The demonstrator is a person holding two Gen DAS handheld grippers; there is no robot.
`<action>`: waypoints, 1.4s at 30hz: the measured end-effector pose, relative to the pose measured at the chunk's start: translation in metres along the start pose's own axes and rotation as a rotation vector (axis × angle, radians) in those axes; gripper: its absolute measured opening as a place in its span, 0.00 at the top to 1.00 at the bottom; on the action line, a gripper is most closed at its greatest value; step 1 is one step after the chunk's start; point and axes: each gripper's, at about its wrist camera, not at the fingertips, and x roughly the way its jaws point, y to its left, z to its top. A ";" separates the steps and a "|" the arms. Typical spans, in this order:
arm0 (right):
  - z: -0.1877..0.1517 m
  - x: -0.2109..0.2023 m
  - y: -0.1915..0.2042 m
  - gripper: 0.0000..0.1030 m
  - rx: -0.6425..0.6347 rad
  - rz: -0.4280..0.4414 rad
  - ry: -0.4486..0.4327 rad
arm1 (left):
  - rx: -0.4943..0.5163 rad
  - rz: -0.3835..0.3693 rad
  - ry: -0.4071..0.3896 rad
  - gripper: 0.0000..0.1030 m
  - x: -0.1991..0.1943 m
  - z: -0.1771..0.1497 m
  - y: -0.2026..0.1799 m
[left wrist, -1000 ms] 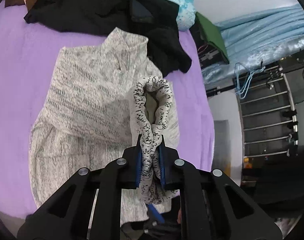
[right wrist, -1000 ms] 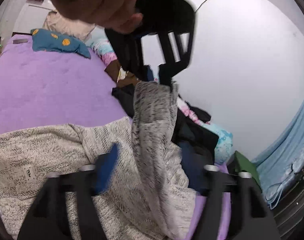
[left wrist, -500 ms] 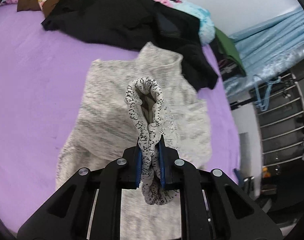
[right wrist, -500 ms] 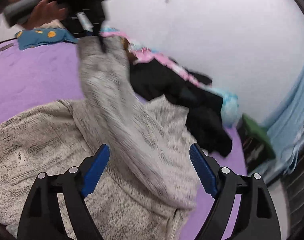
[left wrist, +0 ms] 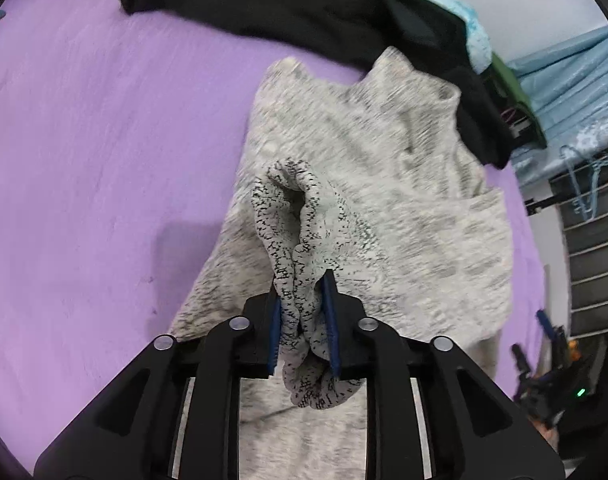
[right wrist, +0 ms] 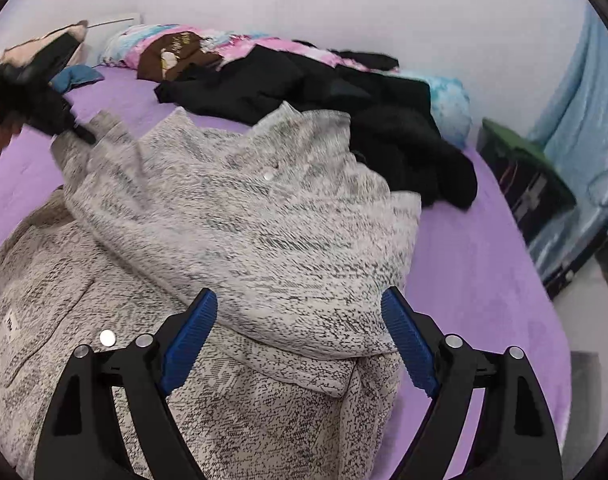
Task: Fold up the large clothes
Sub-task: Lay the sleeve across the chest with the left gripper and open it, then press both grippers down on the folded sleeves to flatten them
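Across the purple plush bedspread (right wrist: 483, 280) sprawls the speckled grey-white knit sweater (right wrist: 264, 232), beside crumpled black garments (right wrist: 304, 84). Only the left view shows the left gripper (left wrist: 302, 316) pinching a bunched ribbed cuff (left wrist: 296, 216). Only the right view shows the right gripper (right wrist: 300, 340) spread wide and empty above the sweater.
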 end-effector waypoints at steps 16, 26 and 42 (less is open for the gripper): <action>0.022 0.030 -0.018 0.10 0.184 0.131 0.034 | 0.138 0.012 -0.132 0.06 -0.049 -0.026 -0.029; 0.003 0.084 -0.007 0.06 0.197 -0.026 0.148 | 0.220 0.101 -0.071 0.06 0.034 -0.047 -0.072; -0.018 0.136 -0.017 0.05 0.279 0.011 0.270 | 0.166 0.104 -0.010 0.06 0.074 -0.046 -0.050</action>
